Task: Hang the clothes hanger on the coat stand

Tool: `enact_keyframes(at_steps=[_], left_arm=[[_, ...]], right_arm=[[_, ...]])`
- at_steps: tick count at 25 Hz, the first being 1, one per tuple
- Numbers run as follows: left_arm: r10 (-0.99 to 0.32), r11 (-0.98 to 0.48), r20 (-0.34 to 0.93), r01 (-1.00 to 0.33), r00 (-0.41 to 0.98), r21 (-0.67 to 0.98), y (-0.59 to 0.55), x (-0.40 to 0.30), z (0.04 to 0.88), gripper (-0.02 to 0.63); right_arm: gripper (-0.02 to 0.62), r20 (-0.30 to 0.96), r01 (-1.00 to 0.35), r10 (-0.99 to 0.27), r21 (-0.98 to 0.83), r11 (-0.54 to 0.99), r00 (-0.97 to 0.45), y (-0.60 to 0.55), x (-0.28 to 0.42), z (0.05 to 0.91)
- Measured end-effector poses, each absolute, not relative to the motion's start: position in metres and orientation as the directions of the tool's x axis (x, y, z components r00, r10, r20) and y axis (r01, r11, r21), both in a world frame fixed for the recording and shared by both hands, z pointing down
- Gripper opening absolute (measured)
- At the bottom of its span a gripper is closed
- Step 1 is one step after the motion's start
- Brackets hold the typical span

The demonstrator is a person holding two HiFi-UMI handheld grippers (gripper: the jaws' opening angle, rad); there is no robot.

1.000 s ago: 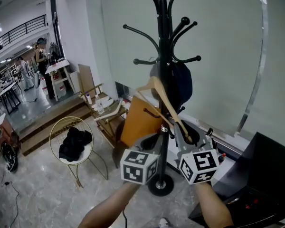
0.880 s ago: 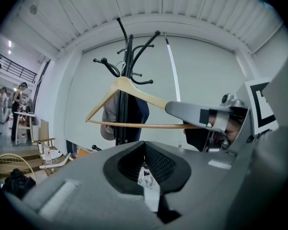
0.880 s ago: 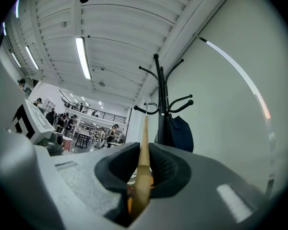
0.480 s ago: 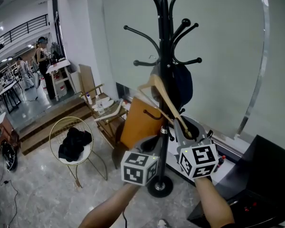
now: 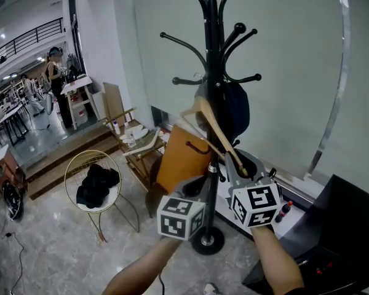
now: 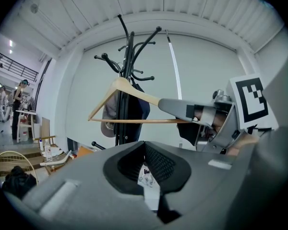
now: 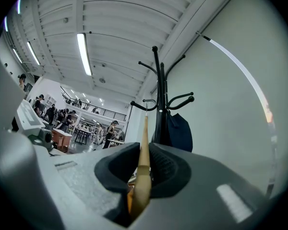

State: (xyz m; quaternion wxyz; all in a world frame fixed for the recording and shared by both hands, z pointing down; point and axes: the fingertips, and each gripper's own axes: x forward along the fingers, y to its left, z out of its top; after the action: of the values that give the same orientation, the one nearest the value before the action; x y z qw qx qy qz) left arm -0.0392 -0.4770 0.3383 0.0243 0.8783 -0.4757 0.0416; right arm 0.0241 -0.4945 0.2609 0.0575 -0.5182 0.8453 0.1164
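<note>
The black coat stand rises in the middle of the head view, several curved arms at its top. A wooden hanger slants up along the pole, and my right gripper is shut on its lower end. The hanger's metal hook sits right by a low left arm of the stand; whether it rests on that arm I cannot tell. My left gripper hovers just left of the pole, shut with nothing in it. From the left gripper view I see the hanger side-on, held by the right gripper.
A dark blue bag hangs on the stand's right side. Behind the pole lean an orange panel and a wooden chair. A gold wire chair with black cloth stands at left. A black case sits low right. People stand far left.
The right gripper with the hanger has edged slightly up and toward the pole. The left gripper has barely moved.
</note>
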Motion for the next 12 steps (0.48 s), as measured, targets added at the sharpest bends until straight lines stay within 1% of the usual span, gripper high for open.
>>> enact_keyframes(at_steps=[12], left_arm=[[-0.829, -0.552, 0.102, -0.834, 0.550, 0.007, -0.4745, -0.0339, 0.3407, 0.005]], right_arm=[[0.060, -0.197, -0.891, -0.870, 0.149, 0.430, -0.453, -0.4974, 0.0254, 0.2701]])
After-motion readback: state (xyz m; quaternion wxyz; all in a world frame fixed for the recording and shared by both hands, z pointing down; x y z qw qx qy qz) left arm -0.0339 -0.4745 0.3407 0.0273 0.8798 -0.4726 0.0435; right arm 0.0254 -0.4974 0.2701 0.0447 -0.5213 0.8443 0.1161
